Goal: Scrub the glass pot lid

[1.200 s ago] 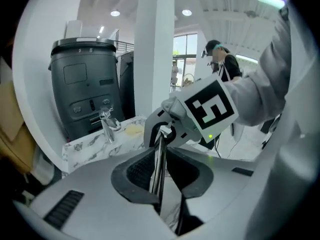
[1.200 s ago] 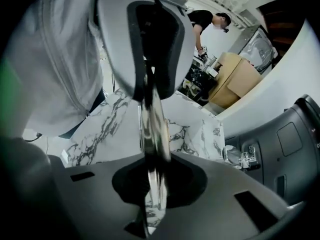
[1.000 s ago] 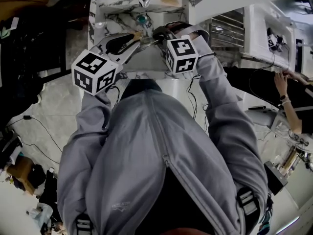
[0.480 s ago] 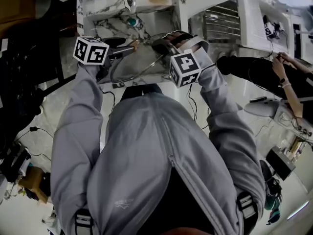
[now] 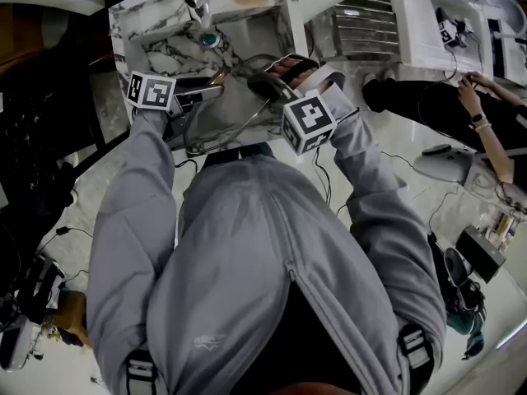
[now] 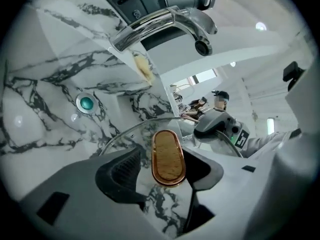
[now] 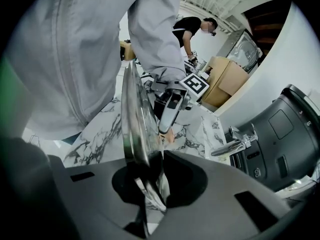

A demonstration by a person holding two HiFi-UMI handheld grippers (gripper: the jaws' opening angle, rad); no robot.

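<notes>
The glass pot lid (image 5: 233,112) hangs tilted over the marble sink (image 5: 160,56). My right gripper (image 5: 262,81) is shut on its steel rim, and in the right gripper view the lid (image 7: 134,129) runs edge-on into the jaws (image 7: 150,184). My left gripper (image 5: 212,86) reaches in from the left. Its jaws have just been opening and now stand wide. In the left gripper view the lid's oval wood-topped knob (image 6: 168,156) sits between the fingers (image 6: 120,171), with a gap beside the left pad. The glass rim (image 6: 125,134) arcs behind the knob.
A chrome faucet (image 6: 165,26) reaches over the sink, and a teal drain plug (image 6: 86,103) sits in the basin. A metal rack (image 5: 356,23) stands right of the sink. A person in black (image 5: 428,97) works at a bench on the right.
My left gripper has sunk toward the sink and rolled, its cube now smaller and turned. Its jaws stand wider around the knob. The right gripper has kept its hold on the lid.
</notes>
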